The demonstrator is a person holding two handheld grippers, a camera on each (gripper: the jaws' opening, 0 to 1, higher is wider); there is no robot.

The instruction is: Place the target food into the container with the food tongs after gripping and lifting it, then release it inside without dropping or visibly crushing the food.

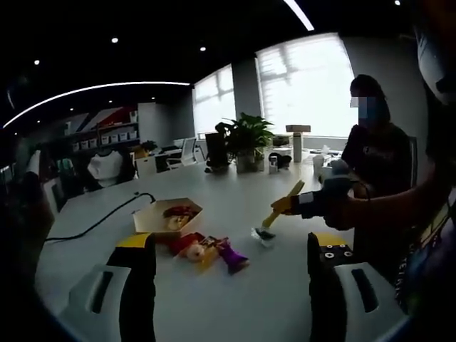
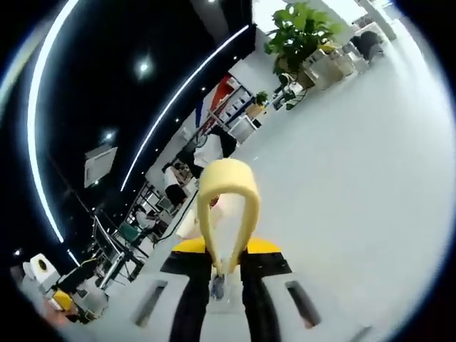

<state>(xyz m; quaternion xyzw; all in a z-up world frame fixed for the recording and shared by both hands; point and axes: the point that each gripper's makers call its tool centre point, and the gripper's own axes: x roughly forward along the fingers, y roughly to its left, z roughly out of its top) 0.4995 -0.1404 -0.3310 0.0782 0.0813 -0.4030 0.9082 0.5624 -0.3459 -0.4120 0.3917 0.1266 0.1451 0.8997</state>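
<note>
A tan paper container [image 1: 169, 215] with reddish food inside sits on the white table [image 1: 235, 192]. Several food pieces [image 1: 206, 249], red, yellow and purple, lie just in front of it. My left gripper [image 1: 228, 265] is open above the table's near side with nothing between its jaws. From the right comes my right gripper [image 1: 298, 206], shut on yellow food tongs [image 1: 283, 205] whose lower end is at a small shiny item [image 1: 263, 235]. In the right gripper view the right gripper [image 2: 224, 274] is shut on the tongs [image 2: 228, 187], their looped end toward the camera.
A black cable [image 1: 107, 217] runs across the table's left side. Potted plants [image 1: 246, 139] and small items stand at the far edge. A person in dark clothes [image 1: 377, 157] stands at the right. Office shelves and chairs lie beyond.
</note>
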